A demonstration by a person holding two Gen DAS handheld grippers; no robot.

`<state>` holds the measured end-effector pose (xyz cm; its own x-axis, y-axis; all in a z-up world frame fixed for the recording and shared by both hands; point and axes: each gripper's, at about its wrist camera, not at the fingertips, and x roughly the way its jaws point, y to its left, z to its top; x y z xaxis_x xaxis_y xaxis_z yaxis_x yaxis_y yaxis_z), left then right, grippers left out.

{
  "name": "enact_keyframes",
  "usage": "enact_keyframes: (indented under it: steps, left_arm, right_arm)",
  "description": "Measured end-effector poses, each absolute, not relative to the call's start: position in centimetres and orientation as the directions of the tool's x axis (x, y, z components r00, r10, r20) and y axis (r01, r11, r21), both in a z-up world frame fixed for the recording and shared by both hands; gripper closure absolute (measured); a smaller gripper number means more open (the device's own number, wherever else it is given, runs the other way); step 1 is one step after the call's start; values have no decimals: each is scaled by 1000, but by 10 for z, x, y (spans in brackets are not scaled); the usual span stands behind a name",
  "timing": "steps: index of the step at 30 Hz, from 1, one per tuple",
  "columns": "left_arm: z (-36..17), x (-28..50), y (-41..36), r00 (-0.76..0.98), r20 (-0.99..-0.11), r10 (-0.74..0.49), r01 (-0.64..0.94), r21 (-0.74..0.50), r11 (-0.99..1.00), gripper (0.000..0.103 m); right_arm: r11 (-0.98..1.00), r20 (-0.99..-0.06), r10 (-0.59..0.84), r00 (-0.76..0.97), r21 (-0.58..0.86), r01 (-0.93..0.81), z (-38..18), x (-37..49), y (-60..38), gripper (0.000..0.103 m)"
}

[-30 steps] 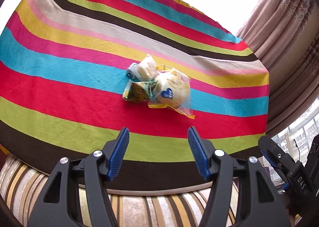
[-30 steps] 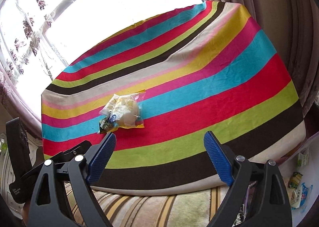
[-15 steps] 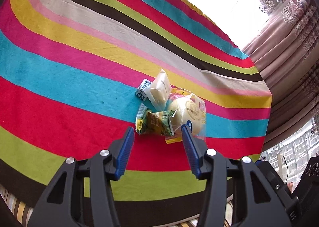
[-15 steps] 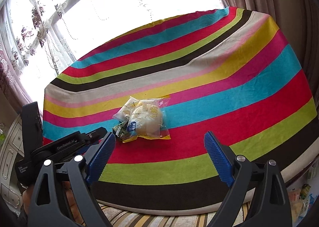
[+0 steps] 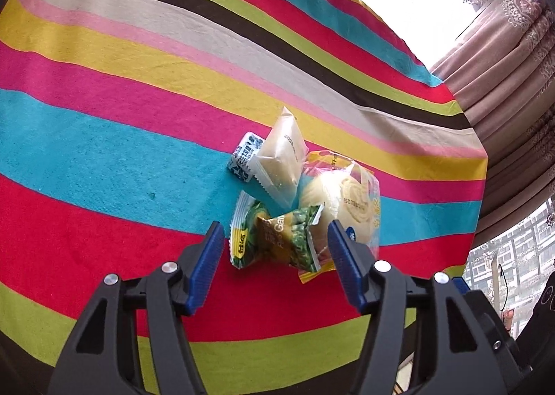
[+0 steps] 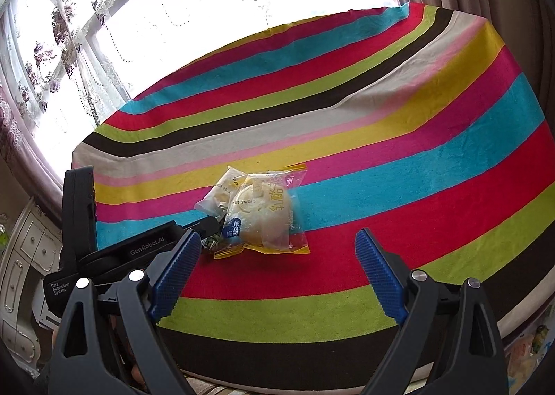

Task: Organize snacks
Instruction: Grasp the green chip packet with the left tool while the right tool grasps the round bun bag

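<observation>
A small heap of snacks lies on the striped tablecloth (image 5: 104, 138). It holds a green pea packet (image 5: 277, 238), a pale triangular pouch (image 5: 281, 159), a blue-and-white sachet (image 5: 244, 157) and a round bun in clear wrap (image 5: 347, 200). My left gripper (image 5: 272, 238) is open, its blue pads either side of the green packet, not touching it. My right gripper (image 6: 277, 252) is open and empty, just short of the bun (image 6: 263, 218). The left gripper's body (image 6: 138, 249) reaches into the heap from the left in the right wrist view.
Brown curtains (image 5: 513, 82) hang at the right past the table's edge. A bright window with lace curtains (image 6: 104, 30) is behind the table. A white drawer cabinet (image 6: 20, 256) stands at the left. The tablecloth (image 6: 416, 159) stretches to the right of the heap.
My left gripper has moved forward and down until its pads flank the green packet. My right gripper has moved closer to the heap. Both stay open.
</observation>
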<state>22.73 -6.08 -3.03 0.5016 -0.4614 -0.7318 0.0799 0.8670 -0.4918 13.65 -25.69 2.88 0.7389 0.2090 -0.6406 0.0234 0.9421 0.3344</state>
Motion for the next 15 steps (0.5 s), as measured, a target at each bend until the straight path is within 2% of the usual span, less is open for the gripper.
enact_keyframes:
  steps: [4,8,13,15]
  left_arm:
    - [-33,231,-64,499,-749,-436,99,-451,887,53]
    - [-33,231,-68,505,-758,-412,119,-412,903,57]
    - [-31,227,-65,526,-739,-420,111,-430,896,67]
    - [-30,223,-63,543,-737,-402,96,-421,902,68]
  right_arm:
    - [938,-635,219,741,346,20,27,143,-255,15]
    - [935,-636,224,738,353,20,25,152,-254,15]
    - [936,-641,233,731,352,10,20,168,-246,15]
    - [936,-652,245,718,352,0,16,177,-240,15]
